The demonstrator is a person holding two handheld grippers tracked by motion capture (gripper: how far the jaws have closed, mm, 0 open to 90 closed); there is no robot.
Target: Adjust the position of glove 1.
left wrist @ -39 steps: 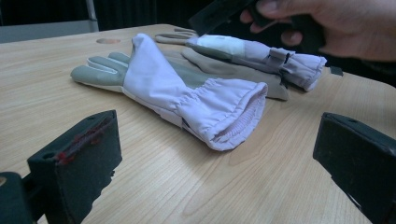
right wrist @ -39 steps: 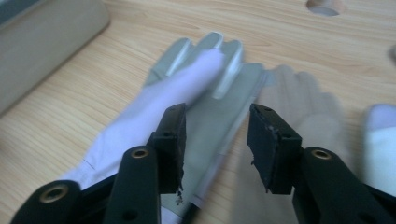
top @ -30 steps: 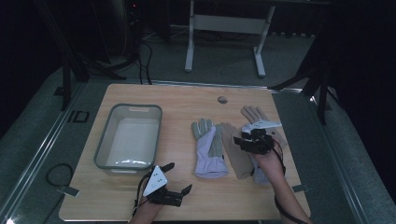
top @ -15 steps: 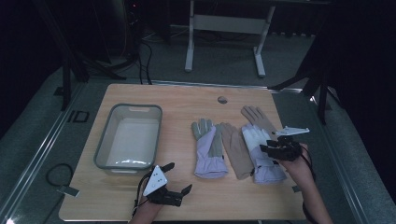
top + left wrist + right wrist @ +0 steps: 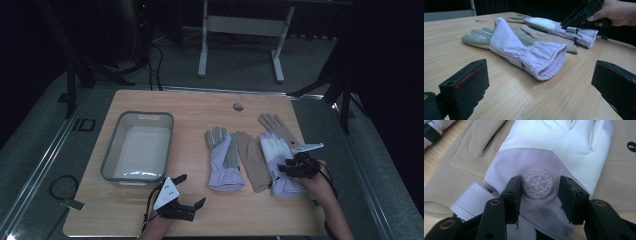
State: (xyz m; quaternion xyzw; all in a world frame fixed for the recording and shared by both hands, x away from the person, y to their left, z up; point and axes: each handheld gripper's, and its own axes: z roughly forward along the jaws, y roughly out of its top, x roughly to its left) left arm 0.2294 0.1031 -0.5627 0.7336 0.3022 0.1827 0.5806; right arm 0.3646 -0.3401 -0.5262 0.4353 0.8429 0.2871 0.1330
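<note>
Several gloves lie side by side on the wooden table (image 5: 150, 100). A lavender glove with grey fingers (image 5: 225, 160) is on the left, then a tan glove (image 5: 252, 160), then a white-and-lavender glove (image 5: 277, 155), with another tan glove (image 5: 274, 125) behind it. My right gripper (image 5: 295, 169) is low over the white-and-lavender glove's wrist end. In the right gripper view its jaws (image 5: 541, 182) stand partly apart on either side of the round snowflake emblem (image 5: 538, 183), and the fabric between them lies flat. My left gripper (image 5: 185, 197) rests near the front edge, wide open and holding nothing.
A grey plastic bin (image 5: 112, 160) stands at the table's left with nothing in it. A small round hole (image 5: 238, 106) is near the far edge. In the left gripper view the lavender glove's elastic cuff (image 5: 544, 60) faces the open jaws.
My right gripper has moved right and toward the near edge, and has come down onto the white-and-lavender glove. The left gripper has stayed in place.
</note>
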